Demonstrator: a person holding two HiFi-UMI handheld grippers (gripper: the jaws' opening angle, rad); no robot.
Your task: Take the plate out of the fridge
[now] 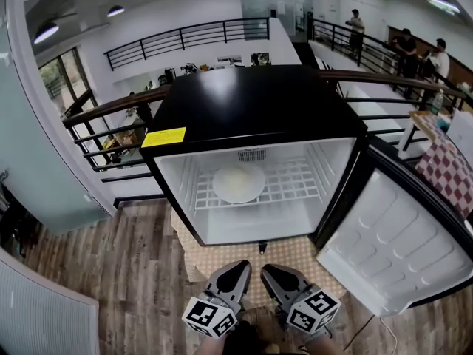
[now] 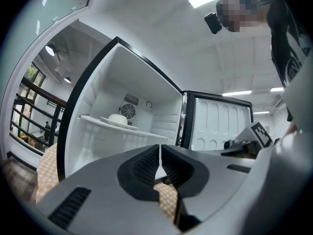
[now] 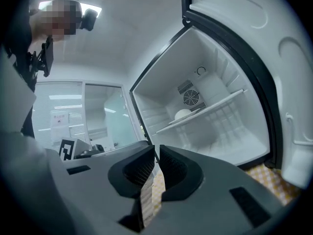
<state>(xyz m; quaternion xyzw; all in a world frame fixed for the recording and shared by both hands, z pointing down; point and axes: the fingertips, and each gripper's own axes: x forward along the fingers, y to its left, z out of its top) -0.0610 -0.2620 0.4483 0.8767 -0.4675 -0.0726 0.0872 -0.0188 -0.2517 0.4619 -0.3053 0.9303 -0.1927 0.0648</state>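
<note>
A white plate (image 1: 239,183) lies on the wire shelf (image 1: 295,187) inside the small black fridge (image 1: 251,102), whose door stands open. In the left gripper view the plate (image 2: 119,120) carries a pale rounded mound and sits left of centre; the right gripper view shows the plate (image 3: 183,115) on the shelf too. My left gripper (image 1: 239,267) and right gripper (image 1: 268,271) hover side by side in front of the fridge, well short of the plate. The left gripper (image 2: 160,152) is shut with nothing in it. The right gripper (image 3: 157,154) is shut and empty as well.
The fridge door (image 1: 392,250) swings out to the right. A checkered mat (image 1: 295,254) lies under the fridge on the wood floor. Behind the fridge runs a railing (image 1: 111,109). A table with a checked cloth (image 1: 447,172) stands at far right, with people beyond.
</note>
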